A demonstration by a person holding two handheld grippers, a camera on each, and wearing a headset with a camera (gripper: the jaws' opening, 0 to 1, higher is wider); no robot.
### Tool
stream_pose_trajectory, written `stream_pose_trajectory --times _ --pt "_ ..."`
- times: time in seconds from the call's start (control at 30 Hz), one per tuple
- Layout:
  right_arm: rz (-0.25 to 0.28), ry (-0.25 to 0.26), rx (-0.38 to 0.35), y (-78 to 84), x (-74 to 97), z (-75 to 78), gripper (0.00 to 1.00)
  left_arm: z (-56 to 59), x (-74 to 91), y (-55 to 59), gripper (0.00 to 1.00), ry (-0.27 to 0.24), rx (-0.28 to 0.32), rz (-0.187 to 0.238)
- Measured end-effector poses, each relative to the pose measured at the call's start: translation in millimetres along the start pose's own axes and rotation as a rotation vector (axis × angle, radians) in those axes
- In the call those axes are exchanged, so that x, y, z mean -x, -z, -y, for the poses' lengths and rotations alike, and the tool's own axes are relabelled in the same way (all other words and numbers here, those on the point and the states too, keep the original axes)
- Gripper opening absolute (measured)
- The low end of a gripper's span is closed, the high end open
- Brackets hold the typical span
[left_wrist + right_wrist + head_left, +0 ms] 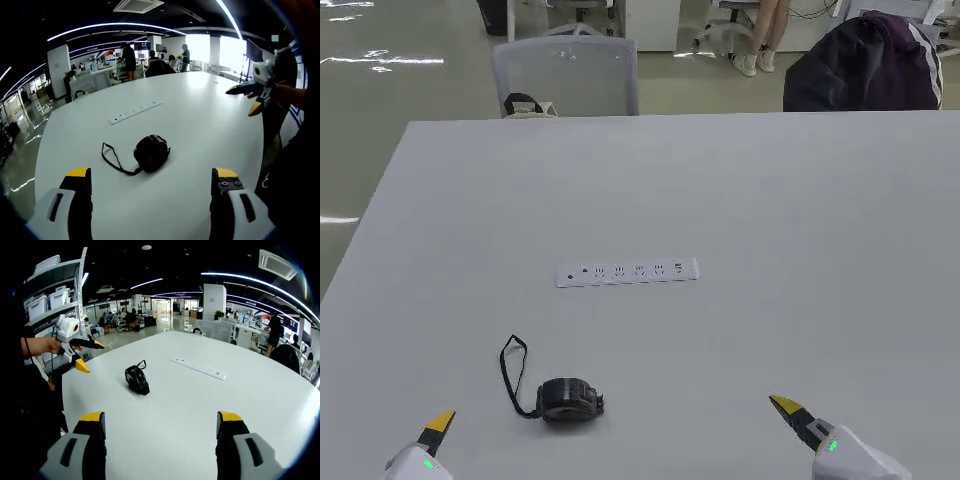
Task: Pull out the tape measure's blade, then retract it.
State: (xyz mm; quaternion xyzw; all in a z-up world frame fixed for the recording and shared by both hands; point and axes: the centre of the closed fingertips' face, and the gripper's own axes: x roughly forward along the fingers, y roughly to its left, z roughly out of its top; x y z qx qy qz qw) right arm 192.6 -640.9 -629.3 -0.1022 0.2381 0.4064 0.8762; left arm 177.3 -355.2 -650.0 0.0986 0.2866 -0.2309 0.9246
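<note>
A black tape measure [570,399] with a looped wrist strap [514,372] lies on the white table [740,200], blade not drawn out. It appears in the left gripper view [151,152] and the right gripper view [137,379] too. My left gripper [152,182] hovers open a short way before it, seen at the bottom left of the head view [432,432]. My right gripper [160,427] is open, farther off to the tape measure's right, at the lower right of the head view [792,412]. Nothing is between either pair of jaws.
A white power strip [627,272] lies flat in the middle of the table beyond the tape measure. A grey chair [566,75] and a dark jacket on another chair [865,65] stand at the far edge. People stand in the office behind.
</note>
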Motion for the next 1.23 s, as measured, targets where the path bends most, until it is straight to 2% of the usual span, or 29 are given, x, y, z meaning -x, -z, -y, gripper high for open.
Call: stream_pose_trajectory --times 0.67,1.03,1.23 --pt "0.027 0.019 0.006 -7.1 10.6 -1.6 0.94 -0.7 11.4 4.5 0.99 -0.005 -0.007 0.004" --pt "0.023 0.028 -0.001 -5.8 12.9 -0.2 0.94 -0.3 10.6 3.7 0.99 -0.002 -0.004 0.004" --pt "0.019 0.024 -0.001 -5.3 12.2 -1.9 0.94 -2.0 9.3 7.5 0.99 0.0 -0.001 -0.002"
